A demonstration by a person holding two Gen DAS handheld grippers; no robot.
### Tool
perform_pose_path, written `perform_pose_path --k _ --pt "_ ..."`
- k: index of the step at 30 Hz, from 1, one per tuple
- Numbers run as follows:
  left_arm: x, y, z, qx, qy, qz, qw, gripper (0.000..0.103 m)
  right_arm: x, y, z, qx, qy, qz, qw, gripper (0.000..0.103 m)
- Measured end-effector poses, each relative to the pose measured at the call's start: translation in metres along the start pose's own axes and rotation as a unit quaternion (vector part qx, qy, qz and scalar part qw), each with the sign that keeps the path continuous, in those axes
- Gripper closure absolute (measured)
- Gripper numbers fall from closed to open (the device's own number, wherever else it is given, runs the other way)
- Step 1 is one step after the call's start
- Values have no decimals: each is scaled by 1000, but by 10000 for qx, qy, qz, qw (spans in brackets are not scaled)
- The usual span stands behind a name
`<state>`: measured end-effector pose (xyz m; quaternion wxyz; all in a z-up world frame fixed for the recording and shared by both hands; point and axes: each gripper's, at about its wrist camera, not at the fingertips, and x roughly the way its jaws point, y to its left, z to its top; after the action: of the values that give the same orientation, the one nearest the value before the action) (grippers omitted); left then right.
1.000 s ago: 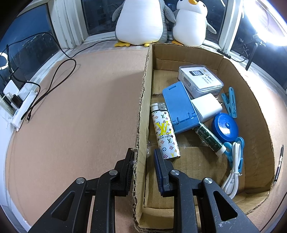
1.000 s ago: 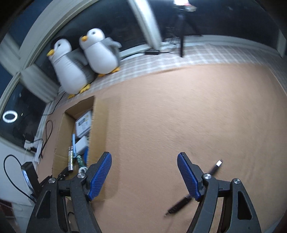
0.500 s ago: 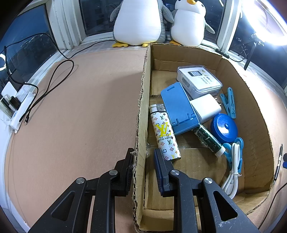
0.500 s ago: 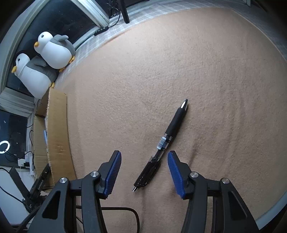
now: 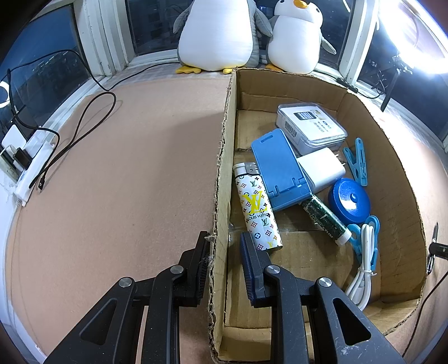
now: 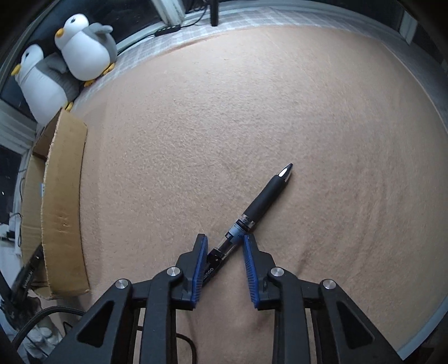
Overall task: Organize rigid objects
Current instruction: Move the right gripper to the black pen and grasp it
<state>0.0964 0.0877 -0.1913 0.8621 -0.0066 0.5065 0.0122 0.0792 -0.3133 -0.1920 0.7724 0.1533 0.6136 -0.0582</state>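
Tan carpeted surface (image 6: 252,112). Along its far edge: dark window panes (image 5: 151,25) in white frames (image 5: 98,36), two plush penguins (image 5: 218,33) on the sill, bright lamp glare (image 5: 414,36) beside them.

My left tongs' camera looks steeply down from close above the cardboard box (image 5: 392,179), its near wall between my fingers, facing the two toy penguins (image 5: 221,33) at the window. My right tongs' camera sits low over the carpet (image 6: 224,126), facing down. Both views share the box, penguins and carpet.
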Motion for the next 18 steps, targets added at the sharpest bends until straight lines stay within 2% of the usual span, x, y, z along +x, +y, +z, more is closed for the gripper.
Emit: perform_pose_path --k 3,7,10,15,18 --pt "0 0 0 7 -2 10 10000 79 3 9 6 -232 -46 -122 9996 80" --pt "0 1 -1 -13 1 -7 10000 79 5 9 16 -200 -72 -50 9998 81" --pt "0 2 -1 -16 1 -11 10000 79 7 15 21 -399 -137 4 9991 84" --pt "0 1 -1 -6 4 0 10000 79 13 35 30 -1144 -182 273 9929 84" --pt "0 2 -1 -9 8 -5 10000 79 16 51 33 -1733 -210 248 9843 84"
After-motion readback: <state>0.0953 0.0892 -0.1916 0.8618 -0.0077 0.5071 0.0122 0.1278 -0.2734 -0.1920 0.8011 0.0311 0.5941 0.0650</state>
